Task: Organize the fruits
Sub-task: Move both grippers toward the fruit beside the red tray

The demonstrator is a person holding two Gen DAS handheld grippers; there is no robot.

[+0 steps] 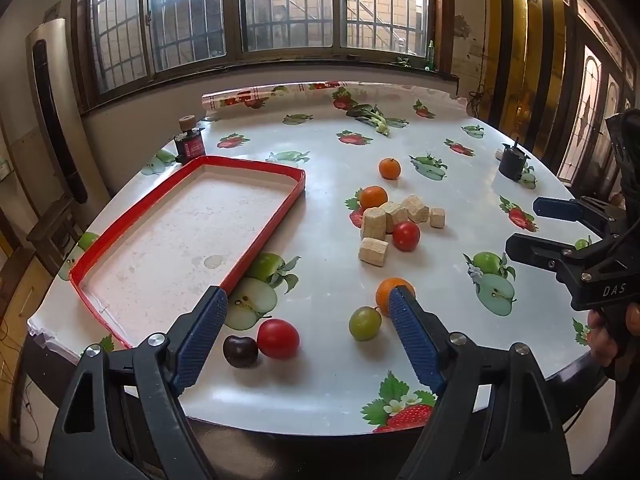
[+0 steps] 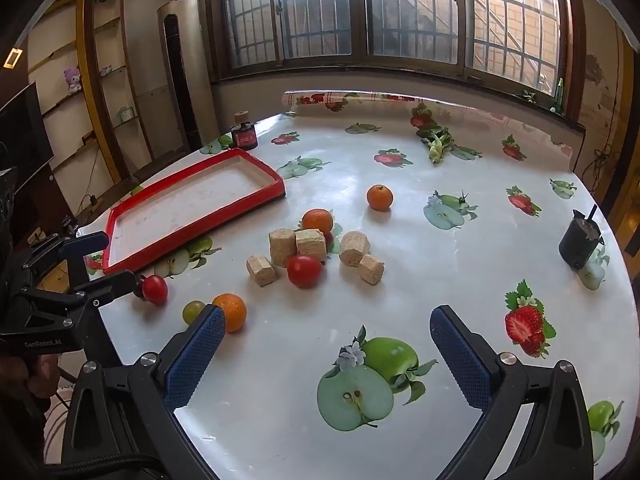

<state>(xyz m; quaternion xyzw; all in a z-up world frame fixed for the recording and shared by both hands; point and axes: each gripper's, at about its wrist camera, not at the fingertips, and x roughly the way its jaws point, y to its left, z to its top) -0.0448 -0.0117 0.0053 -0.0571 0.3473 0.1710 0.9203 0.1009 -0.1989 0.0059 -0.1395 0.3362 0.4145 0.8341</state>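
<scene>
Left wrist view: your left gripper (image 1: 308,312) hangs over the near edge of the table (image 1: 460,184), jaws spread wide and empty, tilted down at the fruit. Between its fingers, apart from both pads, lie a red tomato (image 1: 278,338) touching a dark plum (image 1: 240,351); a green grape (image 1: 364,323) sits just inside the right-hand finger, and a near orange (image 1: 390,286) is half hidden behind that fingertip. The red-rimmed tray (image 1: 256,236) lies to the left, bare inside; it is presumably where the fruit belongs, which would explain why you hold this gripper beside its near corner. Further off, a second tomato (image 1: 406,235) and a middle orange (image 1: 373,197) press against a heap of tan blocks (image 1: 394,220), with a far orange (image 1: 389,168) beyond. Right wrist view: your right gripper (image 2: 326,320) is likewise released, nothing between its fingers but printed tablecloth; it looks parked in reserve. From here the near orange (image 2: 231,311) touches the outside of its left-hand fingertip, the grape (image 2: 194,311) just beyond, and all other fruit lies well apart from it. The tray (image 2: 192,220) sits far left, and your left gripper shows beside the red tomato (image 2: 155,289).
</scene>
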